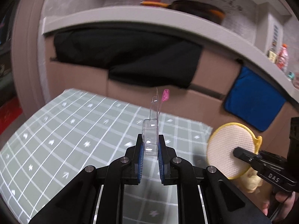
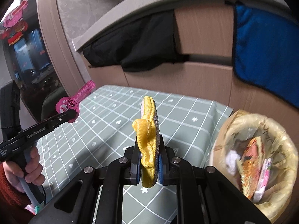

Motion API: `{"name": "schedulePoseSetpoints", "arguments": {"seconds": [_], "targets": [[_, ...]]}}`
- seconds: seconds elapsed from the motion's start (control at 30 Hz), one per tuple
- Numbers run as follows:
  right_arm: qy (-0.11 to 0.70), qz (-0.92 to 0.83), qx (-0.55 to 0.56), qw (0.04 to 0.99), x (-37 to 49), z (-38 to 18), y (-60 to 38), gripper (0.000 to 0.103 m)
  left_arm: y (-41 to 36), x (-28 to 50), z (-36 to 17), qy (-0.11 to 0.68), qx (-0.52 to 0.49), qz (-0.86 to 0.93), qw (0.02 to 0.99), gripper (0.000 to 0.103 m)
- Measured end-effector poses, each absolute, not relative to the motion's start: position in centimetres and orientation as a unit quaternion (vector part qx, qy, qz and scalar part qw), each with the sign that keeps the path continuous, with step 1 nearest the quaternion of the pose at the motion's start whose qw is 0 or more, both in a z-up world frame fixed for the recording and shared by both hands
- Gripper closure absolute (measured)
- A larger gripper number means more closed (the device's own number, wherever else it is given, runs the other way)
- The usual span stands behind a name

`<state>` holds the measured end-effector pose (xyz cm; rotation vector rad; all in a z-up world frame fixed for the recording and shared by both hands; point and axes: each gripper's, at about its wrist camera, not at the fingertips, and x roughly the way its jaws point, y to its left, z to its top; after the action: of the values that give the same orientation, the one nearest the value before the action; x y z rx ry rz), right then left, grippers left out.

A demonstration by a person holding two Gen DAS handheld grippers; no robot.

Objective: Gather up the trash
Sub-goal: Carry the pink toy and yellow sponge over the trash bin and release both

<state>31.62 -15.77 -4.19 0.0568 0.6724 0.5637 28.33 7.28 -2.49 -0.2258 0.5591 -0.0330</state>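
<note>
Both grippers were clamped on trash: the left gripper [image 1: 151, 149] on clear packaging [image 1: 150, 136], the right gripper [image 2: 149, 160] on a yellow scrubber [image 2: 147, 130]; next, probably, a carry to the bin [image 2: 280, 192].

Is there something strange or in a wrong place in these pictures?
Nothing stands out. The left gripper holds a clear plastic package, the right gripper holds a yellow scrubbing pad, and the lined trash bin stands beside the checked table.

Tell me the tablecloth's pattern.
Grey-green tablecloth with a white grid and small white motifs, clearest in the right wrist view.
</note>
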Motion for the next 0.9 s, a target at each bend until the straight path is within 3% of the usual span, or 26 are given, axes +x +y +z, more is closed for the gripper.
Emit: {"name": "schedulePoseSetpoints", "arguments": {"seconds": [0.43, 0.9], "targets": [[0.268, 0.176, 0.025, 0.947, 29.3, 0.7, -25.3, 0.089, -5.7, 31.7, 0.1, 0.284, -0.083, -0.171, 0.940, 0.089], [0.286, 0.085, 0.090, 0.950, 31.1, -3.4, -34.7, 0.089, -16.0, 36.2, -5.0, 0.298, -0.049, -0.235, 0.924, 0.089]]}}
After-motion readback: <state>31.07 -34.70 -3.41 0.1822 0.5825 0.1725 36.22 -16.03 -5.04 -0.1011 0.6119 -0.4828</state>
